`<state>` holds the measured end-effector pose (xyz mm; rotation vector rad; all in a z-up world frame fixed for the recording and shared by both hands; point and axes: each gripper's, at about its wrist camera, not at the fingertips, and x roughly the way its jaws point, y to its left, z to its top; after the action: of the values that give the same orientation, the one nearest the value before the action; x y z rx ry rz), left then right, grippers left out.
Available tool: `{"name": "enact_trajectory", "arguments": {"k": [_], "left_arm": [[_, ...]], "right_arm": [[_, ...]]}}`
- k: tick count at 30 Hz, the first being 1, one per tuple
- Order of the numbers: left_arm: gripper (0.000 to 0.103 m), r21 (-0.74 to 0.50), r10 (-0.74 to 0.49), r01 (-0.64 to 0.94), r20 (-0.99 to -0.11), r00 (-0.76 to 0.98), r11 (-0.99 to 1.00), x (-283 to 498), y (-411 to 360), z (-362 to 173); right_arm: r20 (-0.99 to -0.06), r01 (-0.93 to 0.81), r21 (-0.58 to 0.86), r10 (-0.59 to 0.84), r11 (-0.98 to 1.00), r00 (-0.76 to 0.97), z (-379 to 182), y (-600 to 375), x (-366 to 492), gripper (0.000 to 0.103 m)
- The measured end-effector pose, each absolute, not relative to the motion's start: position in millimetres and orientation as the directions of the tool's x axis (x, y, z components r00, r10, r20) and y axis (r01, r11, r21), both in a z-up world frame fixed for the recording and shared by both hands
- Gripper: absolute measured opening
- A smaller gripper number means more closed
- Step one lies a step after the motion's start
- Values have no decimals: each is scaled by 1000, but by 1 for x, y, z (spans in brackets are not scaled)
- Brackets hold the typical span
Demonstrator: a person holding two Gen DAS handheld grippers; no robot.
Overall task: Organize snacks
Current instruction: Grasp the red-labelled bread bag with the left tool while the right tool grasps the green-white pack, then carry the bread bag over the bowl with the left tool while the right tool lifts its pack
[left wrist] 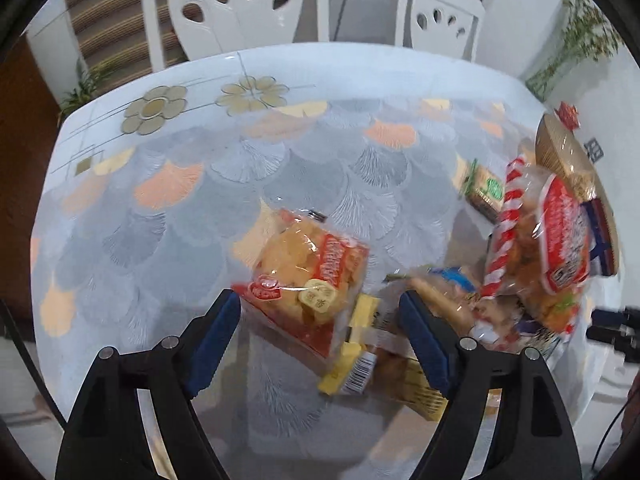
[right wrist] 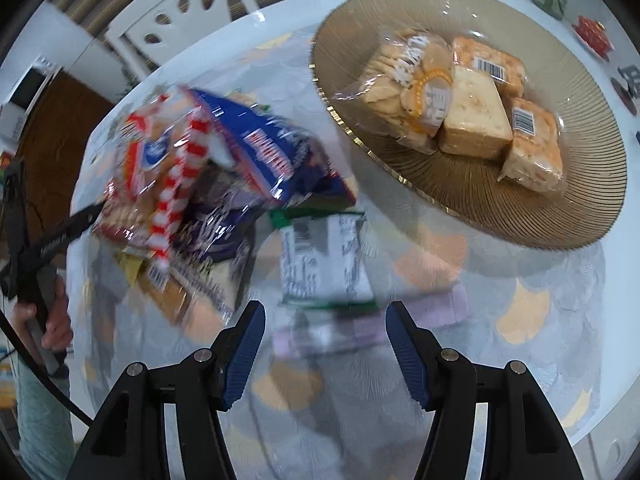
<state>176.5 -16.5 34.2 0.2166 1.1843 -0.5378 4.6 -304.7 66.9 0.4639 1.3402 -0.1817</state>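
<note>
Right wrist view, ribbed round plate (right wrist: 520,208), crinkly snack packs (right wrist: 224,152), right tongs (right wrist: 324,344) apart, left tongs (left wrist: 320,336) apart.

My counter (left wrist: 280,168) is round and white, covered by a clear sheet printed with grey, peach and yellow fan shapes, with gold flower motifs near its far edge. On it sits a ribbed amber plate (right wrist: 460,196). Beside the plate lies a loose heap of snack packets (right wrist: 208,184), blurred, with a green-edged white packet (right wrist: 324,260) and a pale purple packet (right wrist: 372,324) flat on the sheet near it. In my left view an orange cracker bag (left wrist: 312,276) lies on the sheet over a yellow packet (left wrist: 352,344).
</note>
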Motion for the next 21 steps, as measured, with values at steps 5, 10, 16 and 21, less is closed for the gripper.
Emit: {"name": "enact_trajectory", "arguments": {"k": [5,10,16,21], "left_arm": [[80,-116,-277,535,-933,231,837,184,-18,19],[80,-95,-268,540,-930,251,836,188,-20,17],[60,-66,-255,538,-924,285,840,188,-23,14],[50,-70,-264,506,-909,322,859,181,-16,17]], "right_arm": [[-968,436,215,131,874,215,44,-310,24,62],[-970,441,213,136,872,199,30,-307,34,74],[-981,420,133,59,898,183,18,-296,43,74],[-982,386,28,-46,922,181,14,-277,46,57]]}}
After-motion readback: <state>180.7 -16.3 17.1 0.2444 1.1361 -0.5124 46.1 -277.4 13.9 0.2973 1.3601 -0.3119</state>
